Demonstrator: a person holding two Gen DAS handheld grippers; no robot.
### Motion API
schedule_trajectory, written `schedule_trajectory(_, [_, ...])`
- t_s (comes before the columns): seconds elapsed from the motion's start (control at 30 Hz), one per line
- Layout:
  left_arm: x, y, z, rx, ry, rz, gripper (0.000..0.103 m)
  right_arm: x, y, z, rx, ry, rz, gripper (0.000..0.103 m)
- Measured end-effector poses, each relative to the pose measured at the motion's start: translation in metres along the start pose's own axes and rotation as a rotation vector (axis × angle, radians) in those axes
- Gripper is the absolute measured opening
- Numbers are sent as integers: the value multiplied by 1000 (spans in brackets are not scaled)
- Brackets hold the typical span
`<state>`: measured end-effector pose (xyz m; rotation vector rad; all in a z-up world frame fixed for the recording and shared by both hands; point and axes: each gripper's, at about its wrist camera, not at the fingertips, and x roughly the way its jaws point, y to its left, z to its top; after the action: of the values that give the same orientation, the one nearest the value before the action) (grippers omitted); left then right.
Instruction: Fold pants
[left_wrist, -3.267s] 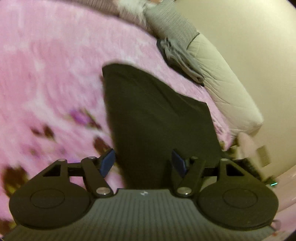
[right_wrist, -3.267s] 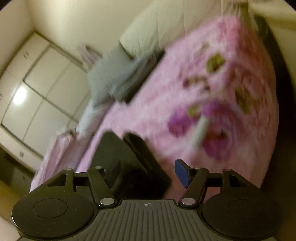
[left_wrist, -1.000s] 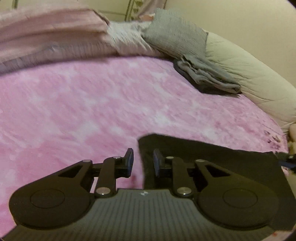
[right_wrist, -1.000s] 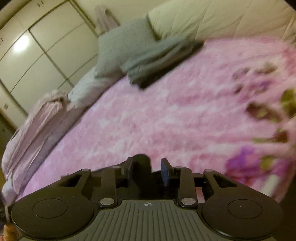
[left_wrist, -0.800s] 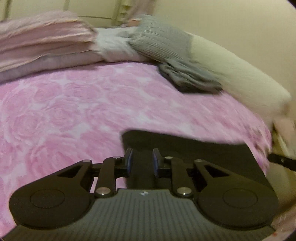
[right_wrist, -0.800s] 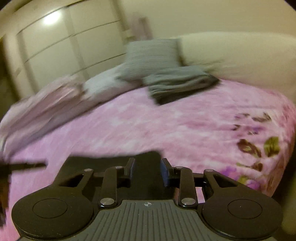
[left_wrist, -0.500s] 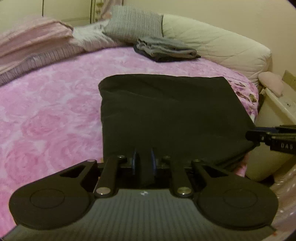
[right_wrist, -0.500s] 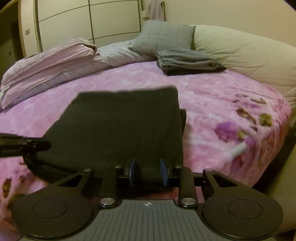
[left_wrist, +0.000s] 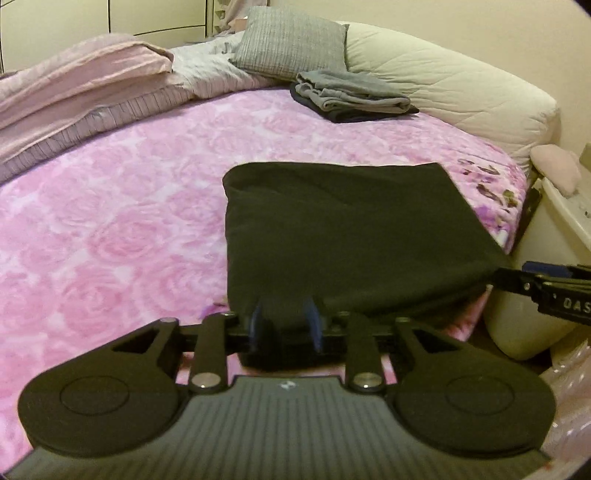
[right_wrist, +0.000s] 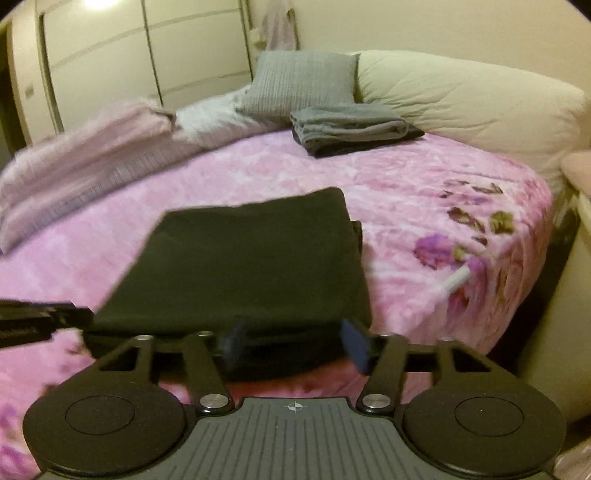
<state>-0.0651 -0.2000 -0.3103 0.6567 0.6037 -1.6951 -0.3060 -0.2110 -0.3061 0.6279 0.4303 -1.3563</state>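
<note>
At 6 o'clock, left gripper (left_wrist: 284, 325) jaws opening, near hem of black pants (left_wrist: 351, 236) between pads; right gripper (right_wrist: 293, 341) opening wide, hem between, unpressed. Pants folded flat, matte, on fuzzy pink blanket (left_wrist: 110, 221). Grey pillow (left_wrist: 291, 40), folded clothes (left_wrist: 351, 96) at 12; bed edge at 3.

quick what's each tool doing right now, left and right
Left tool: jaws opening, black pants fabric between them.
Right tool: jaws opening wide, pads off the pants edge between them.
</note>
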Motion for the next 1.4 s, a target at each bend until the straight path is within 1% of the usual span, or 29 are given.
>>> schedule_trajectory(0.03, [-9, -1, -1, 3, 2, 0, 31, -10, 2, -3, 23, -5, 9, 58])
schedule_trajectory(0.1, [-27, -2, -5, 5, 1, -2, 38, -27, 5, -9, 57, 0, 18, 59])
schedule_trajectory(0.2, [-53, -6, -13, 18, -4, -8, 42, -52, 14, -18, 75, -5, 13, 60])
schedule_trajectory(0.43, [-103, -9, -34, 37, -30, -21, 49, -95, 41, -41, 53, -3, 6, 62])
schedule_trajectory(0.53, [-119, -8, -43, 37, -48, -29, 51, -110, 52, -47, 33, -13, 13, 62])
schedule_trajectory(0.7, [-136, -5, -51, 40, -67, -38, 52, -126, 64, -52, 7, -30, 15, 62])
schedule_trajectory(0.9, [-139, -9, -50, 57, -75, -45, 55, -131, 63, -54, 6, -32, 2, 63])
schedule_trajectory(1.13, [-120, -9, -44, 55, -64, -64, 58, -115, 45, -52, 31, 0, -24, 63])
schedule_trajectory(1.2, [-111, -1, -41, 34, -62, -63, 59, -108, 35, -51, 43, 10, -28, 63])
schedule_trajectory(1.27, [-103, 11, -37, 4, -67, -65, 64, -99, 23, -49, 64, 16, -21, 63])
schedule_trajectory(1.33, [-93, 25, -32, -36, -68, -63, 69, -89, 7, -45, 104, 14, 0, 64])
schedule_trajectory(1.4, [-79, 41, -24, -86, -61, -71, 69, -77, -14, -39, 175, 4, 32, 64])
